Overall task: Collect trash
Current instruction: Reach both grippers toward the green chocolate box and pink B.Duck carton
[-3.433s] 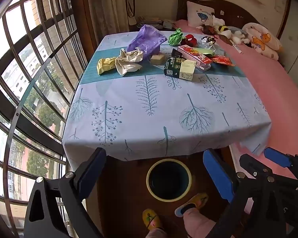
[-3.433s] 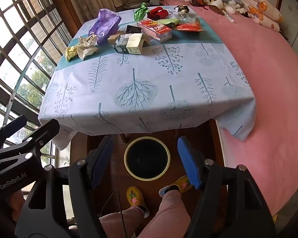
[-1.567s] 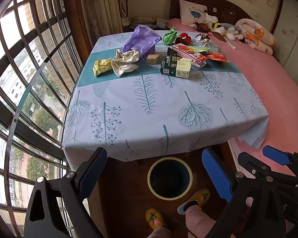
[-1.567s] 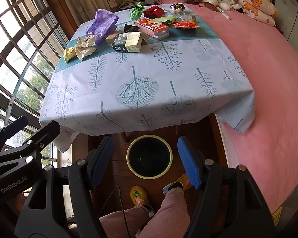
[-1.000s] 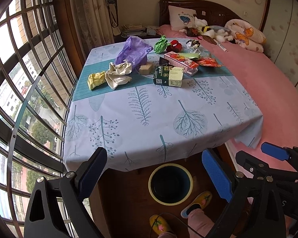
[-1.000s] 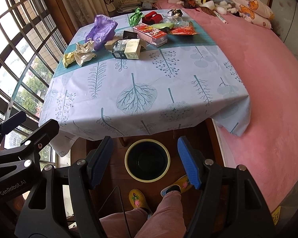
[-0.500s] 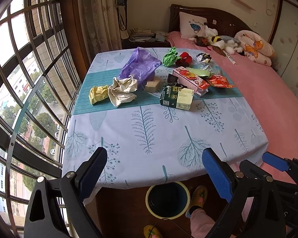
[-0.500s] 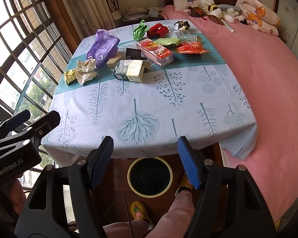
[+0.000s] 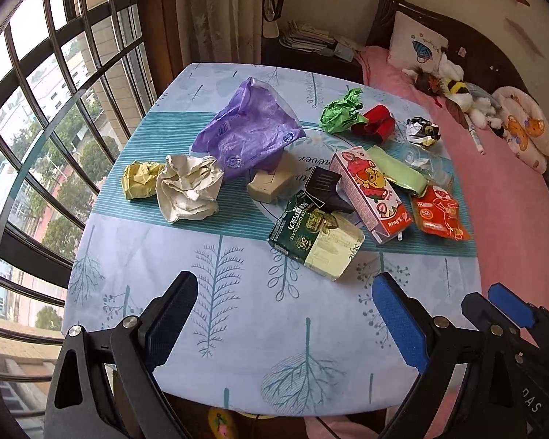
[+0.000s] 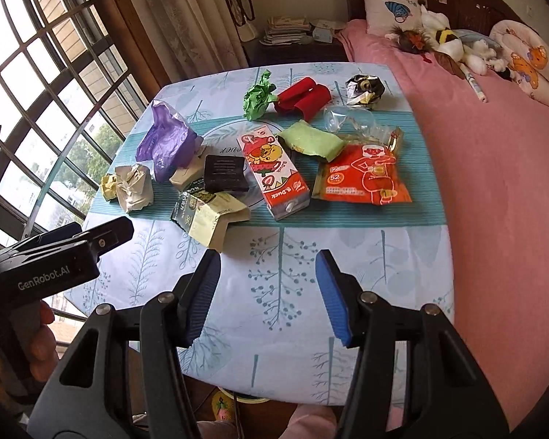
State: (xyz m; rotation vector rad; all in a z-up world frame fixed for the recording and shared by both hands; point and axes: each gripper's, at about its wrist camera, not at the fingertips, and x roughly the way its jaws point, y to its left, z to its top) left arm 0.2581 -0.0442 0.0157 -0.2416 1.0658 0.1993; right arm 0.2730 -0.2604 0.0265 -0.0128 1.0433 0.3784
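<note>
Nothing collected yet: purple bag (image 9: 250,128), chocolate box (image 9: 316,236), wrappers all on counter (image 9: 238,314). Left tool (image 9: 282,314) and right tool (image 10: 267,292) gaping wide, empty.

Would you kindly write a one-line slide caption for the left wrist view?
Open left gripper hovers over a tablecloth strewn with trash: purple bag, crumpled paper, chocolate box.

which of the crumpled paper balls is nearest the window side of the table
The yellow paper ball, at the table's window-side end. The white ball touches it on the inner side; the green ball lies farther back, beside the red piece.
</note>
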